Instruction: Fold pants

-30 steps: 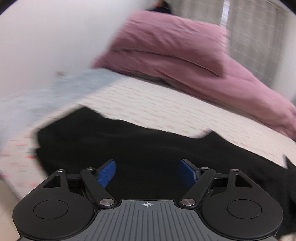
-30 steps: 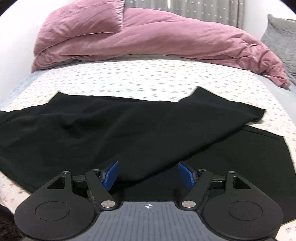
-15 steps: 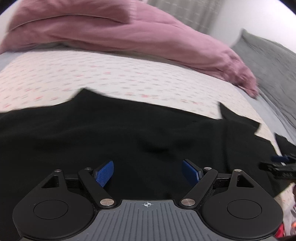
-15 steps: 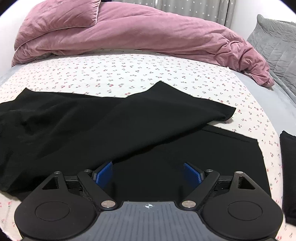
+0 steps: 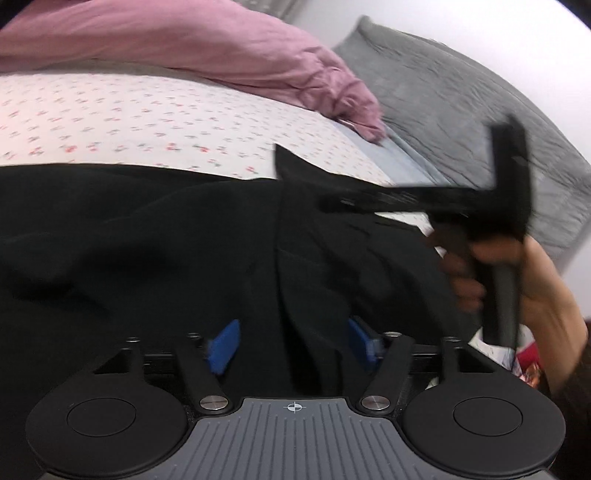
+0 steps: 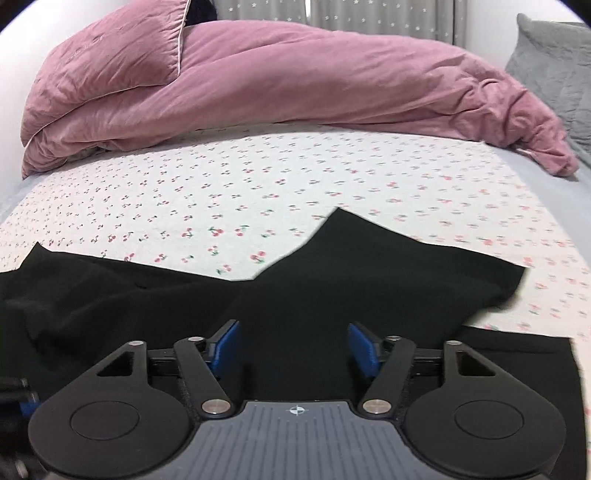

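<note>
Currently both tools, left (image 5: 293,345) and right (image 6: 293,345), have just been closing, pads apart over black pants (image 6: 369,266), gripping nothing.

A bed with a white cherry-print sheet (image 6: 258,192) carries crumpled black fabric pants (image 6: 332,280). A rumpled pink velvet duvet (image 6: 295,81) lies behind them.

Place: a bedroom in a home.
Bed (image 6: 295,192): fills the view; its white sheet is printed with small red cherries.
Duvet (image 6: 332,85): mauve-pink, bunched in a heap along the far side of the bed.
Pillow (image 6: 110,55): same pink, with pale piping, lying on the duvet at the far left.
Grey cushion (image 6: 554,62): quilted, at the far right.
Curtains (image 6: 369,14): grey with small white stars, behind the duvet.
Wall (image 6: 22,48): plain white, at the left.
Clothing: black pants (image 6: 332,288) spread on the near part of the sheet.
</note>
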{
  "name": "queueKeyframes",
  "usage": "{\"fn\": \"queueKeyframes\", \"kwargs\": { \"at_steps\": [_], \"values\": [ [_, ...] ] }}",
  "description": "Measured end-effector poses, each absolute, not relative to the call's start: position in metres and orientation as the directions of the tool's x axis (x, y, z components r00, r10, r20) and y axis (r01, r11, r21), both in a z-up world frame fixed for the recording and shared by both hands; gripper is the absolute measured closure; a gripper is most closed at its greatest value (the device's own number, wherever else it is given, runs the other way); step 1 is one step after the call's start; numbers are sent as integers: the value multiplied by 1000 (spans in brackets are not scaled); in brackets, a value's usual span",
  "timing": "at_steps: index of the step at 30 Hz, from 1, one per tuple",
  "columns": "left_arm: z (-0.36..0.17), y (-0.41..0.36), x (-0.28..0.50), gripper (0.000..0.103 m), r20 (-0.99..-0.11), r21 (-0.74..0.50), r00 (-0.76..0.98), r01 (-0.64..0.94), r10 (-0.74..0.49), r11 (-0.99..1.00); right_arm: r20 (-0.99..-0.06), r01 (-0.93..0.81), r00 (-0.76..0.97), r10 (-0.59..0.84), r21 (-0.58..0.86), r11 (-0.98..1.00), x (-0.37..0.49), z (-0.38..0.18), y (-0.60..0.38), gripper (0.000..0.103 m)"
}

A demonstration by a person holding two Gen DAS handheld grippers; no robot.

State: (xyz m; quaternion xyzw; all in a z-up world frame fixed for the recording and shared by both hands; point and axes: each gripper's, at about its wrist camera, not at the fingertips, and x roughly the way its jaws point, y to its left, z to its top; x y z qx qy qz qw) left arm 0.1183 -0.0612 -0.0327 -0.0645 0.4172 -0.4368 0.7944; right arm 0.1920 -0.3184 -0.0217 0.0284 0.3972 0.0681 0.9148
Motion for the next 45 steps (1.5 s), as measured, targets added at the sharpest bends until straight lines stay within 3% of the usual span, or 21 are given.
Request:
{"fn": "queueKeyframes", "kwargs": {
  "at_steps": [5, 8, 10, 20, 22, 29, 36, 38, 39, 41, 45],
  "values": [
    [-36, -62, 117, 78, -605, -487, 212, 664, -767, 568, -725, -95, 671, 152, 119, 988, 211, -36, -307, 47],
    [-35, -65, 112, 79, -603, -489, 185, 683, -776, 543, -720, -82, 685, 111, 75, 994, 214, -43, -299, 58],
    [-34, -68, 107, 79, -602, -476, 175, 705, -779, 525, -715, -83, 693, 91, 46, 995, 213, -40, -295, 98],
    [-33, -79, 93, 80, -624, -391, 172, 775, -762, 496, -679, 29, 734, -17, 7, 1000, 154, -9, -346, 99],
    [-33, -83, 89, 85, -628, -360, 178, 796, -757, 486, -680, 59, 733, -26, 25, 998, 134, -5, -365, 99],
    [-35, -89, 74, 85, -631, -264, 211, 847, -747, 462, -707, 100, 706, -33, 53, 994, 71, -7, -399, 100],
    [-36, -86, 60, 85, -628, -224, 207, 875, -750, 430, -802, 96, 597, -14, 54, 994, 52, -38, -408, 95],
    [-36, -86, 57, 85, -629, -213, 211, 879, -748, 427, -784, 93, 620, 8, 83, 992, 51, -34, -414, 78],
    [-36, -85, 57, 85, -628, -209, 214, 880, -748, 427, -771, 106, 637, 15, 106, 989, 51, -32, -418, 60],
    [-38, -84, 56, 85, -629, -206, 216, 880, -747, 428, -736, 122, 675, 48, 176, 977, 52, -27, -431, 42],
    [-39, -85, 55, 85, -626, -205, 221, 879, -748, 431, -694, 199, 717, 68, 296, 934, 61, -29, -460, 42]
  ]
}}
